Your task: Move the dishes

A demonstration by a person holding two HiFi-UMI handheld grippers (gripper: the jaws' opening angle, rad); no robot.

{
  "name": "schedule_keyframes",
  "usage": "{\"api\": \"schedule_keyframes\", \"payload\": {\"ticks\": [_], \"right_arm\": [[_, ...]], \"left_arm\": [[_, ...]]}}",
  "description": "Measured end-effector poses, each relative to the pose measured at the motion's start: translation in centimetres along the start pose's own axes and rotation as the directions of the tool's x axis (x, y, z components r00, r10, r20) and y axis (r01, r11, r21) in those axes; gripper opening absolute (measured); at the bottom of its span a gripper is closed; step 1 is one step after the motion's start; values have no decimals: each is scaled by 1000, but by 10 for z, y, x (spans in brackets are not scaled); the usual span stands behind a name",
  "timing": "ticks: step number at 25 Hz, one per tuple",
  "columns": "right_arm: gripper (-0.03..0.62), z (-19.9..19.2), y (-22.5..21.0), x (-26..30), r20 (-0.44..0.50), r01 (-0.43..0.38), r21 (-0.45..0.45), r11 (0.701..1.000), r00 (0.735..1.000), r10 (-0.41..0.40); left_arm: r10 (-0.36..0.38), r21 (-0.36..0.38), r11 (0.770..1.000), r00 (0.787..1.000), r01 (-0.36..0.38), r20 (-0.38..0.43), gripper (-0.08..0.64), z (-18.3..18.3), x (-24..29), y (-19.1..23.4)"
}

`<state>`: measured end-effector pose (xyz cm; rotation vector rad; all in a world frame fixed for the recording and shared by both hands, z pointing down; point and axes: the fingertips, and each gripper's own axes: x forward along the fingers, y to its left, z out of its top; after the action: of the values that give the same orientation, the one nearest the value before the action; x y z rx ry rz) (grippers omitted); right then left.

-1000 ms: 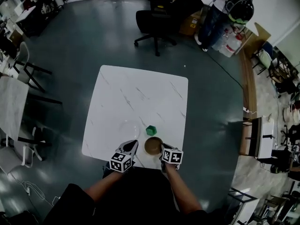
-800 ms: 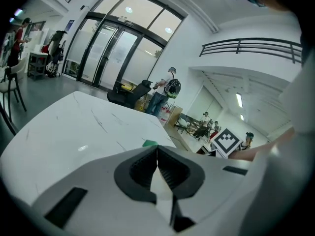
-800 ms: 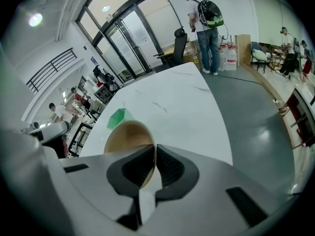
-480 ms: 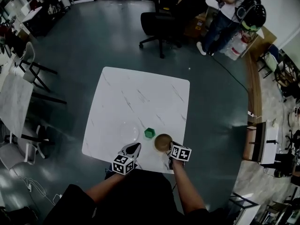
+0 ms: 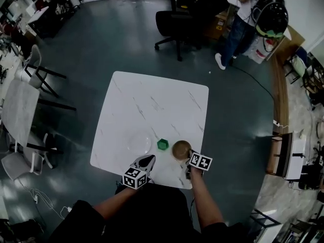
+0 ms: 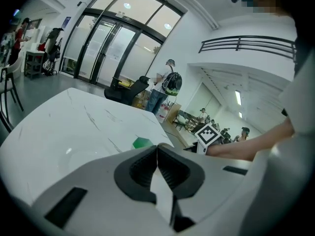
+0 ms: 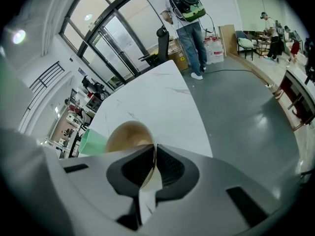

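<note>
The right gripper [image 5: 189, 158] has its jaws clamped on the near rim of the brown bowl [image 5: 180, 148], which lies at 10 o'clock from them, by the tabletop's [image 5: 152, 100] near right corner. The left gripper [image 5: 147, 160] is closed on nothing. The clear glass dish [image 5: 139, 142], at its 11 o'clock, is faint against the marble. A green cup [image 5: 162, 145] stands between the dishes.
</note>
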<state>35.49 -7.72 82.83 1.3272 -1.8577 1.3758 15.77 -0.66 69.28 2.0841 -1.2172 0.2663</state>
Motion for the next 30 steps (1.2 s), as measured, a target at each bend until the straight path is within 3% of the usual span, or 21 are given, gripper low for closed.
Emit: {"api": "schedule_keyframes", "payload": {"ticks": [8,12,18,21,24,26,30], "right_arm": [[32,12,3,-10,66,24,56,998,997,-27],[55,10,5,-25,105,67,40,997,992,-71],[58,-5,-2,-61,209,244,31,969,947,-245],[58,-19,3,-74,243,283,52,958,927,-287],[53,-39,24,-83,241,275,115,954,924,-296],[40,-57,47,-76,222,244,145,959,936,-271],[18,-80,108,-46,207,157,101,982,962,-176]], "left_arm": [[26,61,998,999,-28,43,18,10,-6,11],[22,35,999,999,-24,33,18,6,-15,23],[12,14,1000,1000,-12,21,18,4,-40,57],[7,15,1000,1000,-7,11,18,3,-52,76],[-5,17,1000,1000,5,-5,18,2,-62,96],[-11,17,1000,1000,11,-18,18,1,-66,109],[-14,35,999,999,16,-46,18,-2,-69,132]]}}
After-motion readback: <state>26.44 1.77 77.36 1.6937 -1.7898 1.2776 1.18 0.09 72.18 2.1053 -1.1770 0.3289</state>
